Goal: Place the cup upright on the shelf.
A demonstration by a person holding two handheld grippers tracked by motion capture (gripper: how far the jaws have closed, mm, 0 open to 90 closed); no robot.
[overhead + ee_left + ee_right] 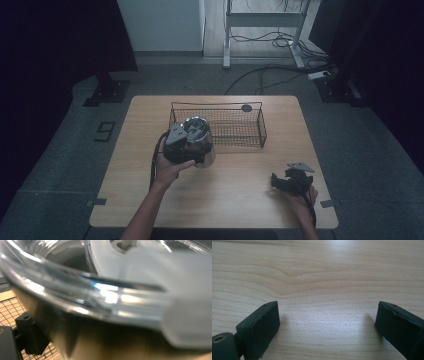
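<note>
My left gripper is shut on a clear, shiny round container, holding it at the front left corner of a black wire basket. Close up in the left gripper view, the container's transparent rim and pale inside stretch across the picture, with one black finger at the lower left and basket mesh behind it. Whether the container rests on the table I cannot tell. My right gripper lies on the wooden table near the front right. It is open over bare wood, with nothing between its jaws.
A small dark round disc lies by the basket's back rim. The basket looks empty. The table's edges are close to the right hand. Beyond the table are a grey floor, a desk frame and cables.
</note>
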